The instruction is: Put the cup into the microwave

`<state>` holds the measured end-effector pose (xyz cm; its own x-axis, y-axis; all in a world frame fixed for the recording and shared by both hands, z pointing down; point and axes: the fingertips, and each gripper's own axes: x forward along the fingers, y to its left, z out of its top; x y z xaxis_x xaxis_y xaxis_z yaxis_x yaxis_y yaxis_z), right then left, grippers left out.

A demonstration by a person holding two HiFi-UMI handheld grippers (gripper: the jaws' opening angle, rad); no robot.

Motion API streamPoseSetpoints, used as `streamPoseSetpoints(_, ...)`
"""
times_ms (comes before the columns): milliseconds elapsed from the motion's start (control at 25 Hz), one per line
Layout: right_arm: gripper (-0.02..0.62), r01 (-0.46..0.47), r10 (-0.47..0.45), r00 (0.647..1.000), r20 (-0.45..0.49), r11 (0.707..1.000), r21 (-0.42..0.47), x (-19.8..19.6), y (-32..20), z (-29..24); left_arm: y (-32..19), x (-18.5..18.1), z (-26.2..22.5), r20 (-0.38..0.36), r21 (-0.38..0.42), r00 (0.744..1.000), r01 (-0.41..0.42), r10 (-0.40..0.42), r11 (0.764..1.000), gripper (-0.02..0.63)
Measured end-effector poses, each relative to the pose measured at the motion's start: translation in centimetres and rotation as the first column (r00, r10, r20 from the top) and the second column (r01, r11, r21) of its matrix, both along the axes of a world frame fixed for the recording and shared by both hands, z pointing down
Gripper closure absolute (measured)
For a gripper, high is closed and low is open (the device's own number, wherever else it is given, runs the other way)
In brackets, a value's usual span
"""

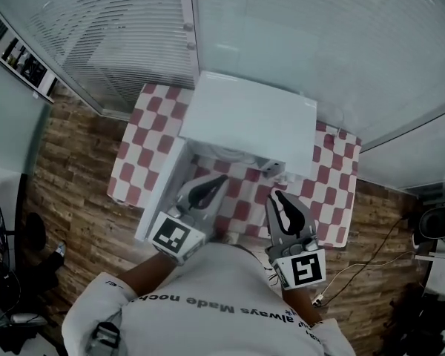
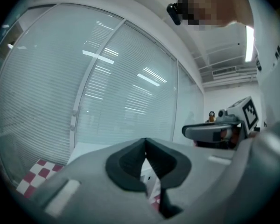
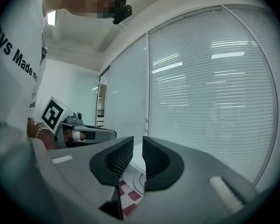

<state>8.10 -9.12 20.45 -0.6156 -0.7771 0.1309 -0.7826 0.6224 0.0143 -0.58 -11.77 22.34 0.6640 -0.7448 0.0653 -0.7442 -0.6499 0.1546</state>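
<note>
Two hand-held grippers hover over one table (image 1: 130,162) spread with a red-and-white checked cloth, and neither has anything between its jaws. Seen from the head view, the left gripper (image 1: 222,178) points towards 1 o'clock and the right gripper (image 1: 278,194) towards 11 o'clock, so their tips lean in towards each other while staying apart. Each carries one square-marker cube at its rear.

In the left gripper's own view the jaws meet at their tips, closed on nothing. In the right gripper's view the jaws stand all but together – only a thin slit separates the two pads, and no object sits in it.

One white microwave (image 1: 248,117) stands at 12 o'clock on the table, against the blinds. Its single door (image 1: 163,191) is swung wide open, reaching out towards 7 o'clock along the table's left side, just beside the left gripper. Both gripper tips sit in front of the open cavity, outside it.

One round white disc (image 3: 138,184) shows low beyond the right jaws – whether it is the oven's plate cannot be told. The cup cannot be picked out with certainty in any of the three views, so its place cannot be told
</note>
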Motion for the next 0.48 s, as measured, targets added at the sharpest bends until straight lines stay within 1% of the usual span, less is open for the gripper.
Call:
streamPoseSetpoints(120,0.537,0.004,-0.004,1.0,0.021,1.0,0.007,-0.4,0.2,-1.2,0.1,0.3,-1.1,-0.005,0.018,1.0,-0.017,0.017,1.0,0.601)
streamPoseSetpoints(240,0.538,0.011,-0.011,1.0,0.015,1.0,0.017,-0.7,0.3,-2.0,0.4,0.3,-1.3,0.007,0.013,0.999,-0.034,0.034,0.999,0.601)
streamPoseSetpoints(360,0.54,0.001,-0.002,1.0,0.019,1.0,0.03,-0.5,0.3,-2.6,0.6,0.2,-1.3,0.02,0.005,0.999,-0.042,0.042,0.999,0.601)
streamPoseSetpoints(480,0.541,-0.012,0.012,1.0,0.02,1.0,0.025,0.0,0.3,-2.5,0.5,0.4,-1.8,0.009,0.016,0.999,-0.045,0.045,0.999,0.601)
